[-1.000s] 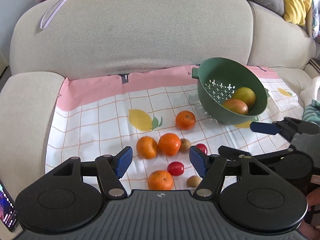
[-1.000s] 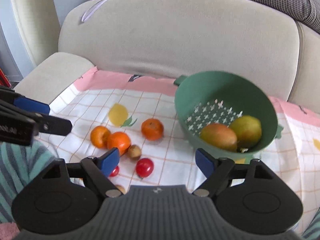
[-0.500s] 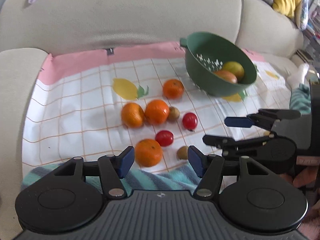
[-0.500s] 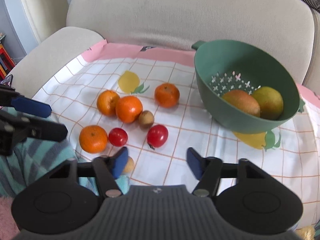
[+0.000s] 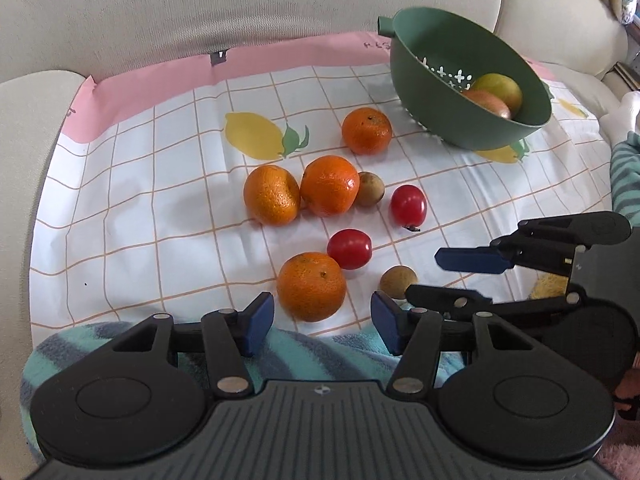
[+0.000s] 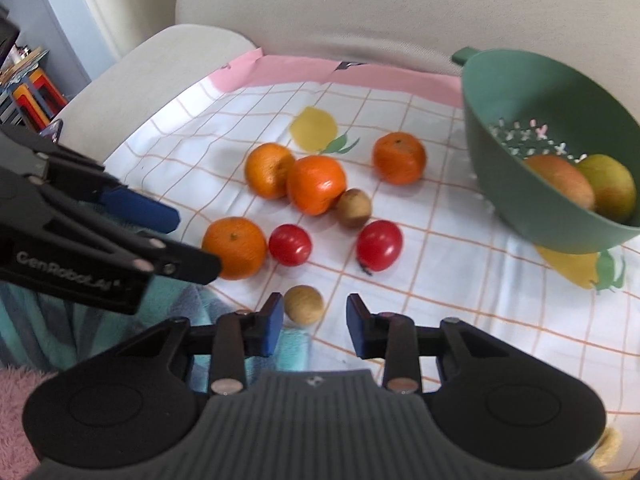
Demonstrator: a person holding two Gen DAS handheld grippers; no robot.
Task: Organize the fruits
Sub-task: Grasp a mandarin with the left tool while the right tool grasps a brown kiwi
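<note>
Several oranges, two red tomatoes and two small brown fruits lie on a checked cloth [image 5: 160, 208] on a sofa. My left gripper [image 5: 322, 322] is open, just short of the nearest orange [image 5: 311, 286], which also shows in the right wrist view [image 6: 235, 247]. My right gripper [image 6: 314, 324] is open, its fingertips either side of the near brown fruit [image 6: 304, 305], also seen in the left wrist view [image 5: 398, 281]. A green colander [image 5: 468, 80] at the back right holds two mangoes [image 5: 496, 94].
A teal striped blanket [image 5: 312, 352] covers the cloth's near edge under both grippers. Sofa backrest [image 5: 240, 4] rises behind the cloth and an armrest [image 6: 160, 68] lies left. Each gripper appears in the other's view, close together.
Both grippers have dropped and moved forward toward the fruit. The right gripper's jaws have narrowed and now bracket the near brown fruit.
</note>
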